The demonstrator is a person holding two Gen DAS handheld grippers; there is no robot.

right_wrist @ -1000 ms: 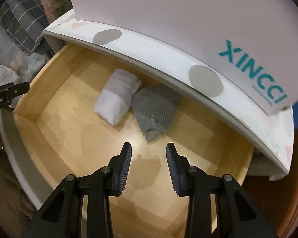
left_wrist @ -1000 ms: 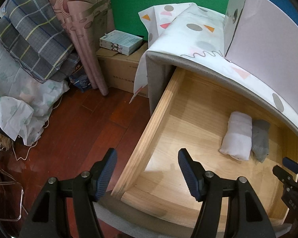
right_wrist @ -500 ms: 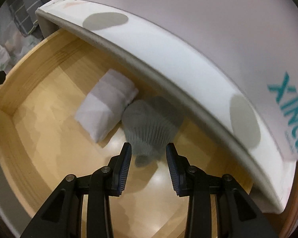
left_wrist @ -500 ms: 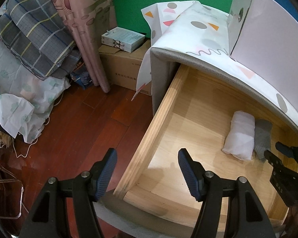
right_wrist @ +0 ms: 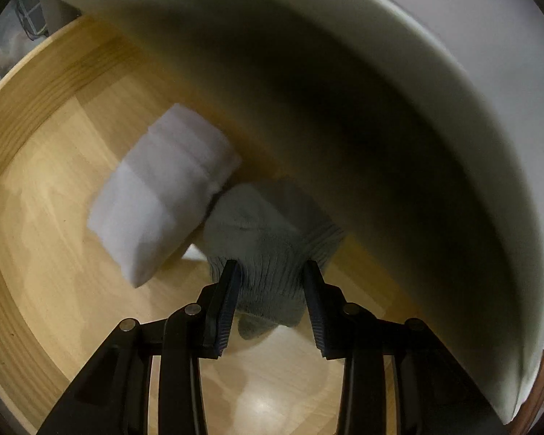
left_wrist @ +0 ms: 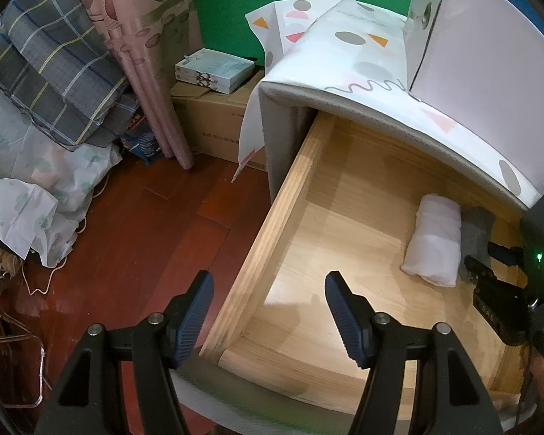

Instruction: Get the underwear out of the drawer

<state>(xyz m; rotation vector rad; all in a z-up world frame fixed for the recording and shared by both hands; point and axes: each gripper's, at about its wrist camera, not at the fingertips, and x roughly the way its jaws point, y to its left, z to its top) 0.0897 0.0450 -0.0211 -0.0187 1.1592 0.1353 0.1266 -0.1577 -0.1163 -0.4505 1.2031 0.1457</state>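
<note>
The wooden drawer (left_wrist: 272,224) stands pulled out from a grey cabinet (left_wrist: 283,137) whose top is draped with a patterned white cloth (left_wrist: 348,47); a pale cardboard box (left_wrist: 482,54) sits on that cloth. Inside the drawer, toward the back and partly under the cabinet's overhang, lie two folded pieces of underwear side by side and touching — a white bundle (right_wrist: 163,195) and a grey ribbed one (right_wrist: 268,239). The right gripper (right_wrist: 270,272) points steeply down into the drawer with its jaws set on either side of the grey piece's near end; the fabric fills the gap between the pads, but whether they actually press on it I cannot tell, as the view is blurred. The left gripper (left_wrist: 268,286) hangs over the drawer's front left corner with its jaws spread wide and nothing between them — one finger over the red-brown wooden floor (left_wrist: 127,224), the other over the drawer's bare bottom. From the left wrist view the right gripper's black body shows at the drawer's right edge, just beside the grey piece.
</note>
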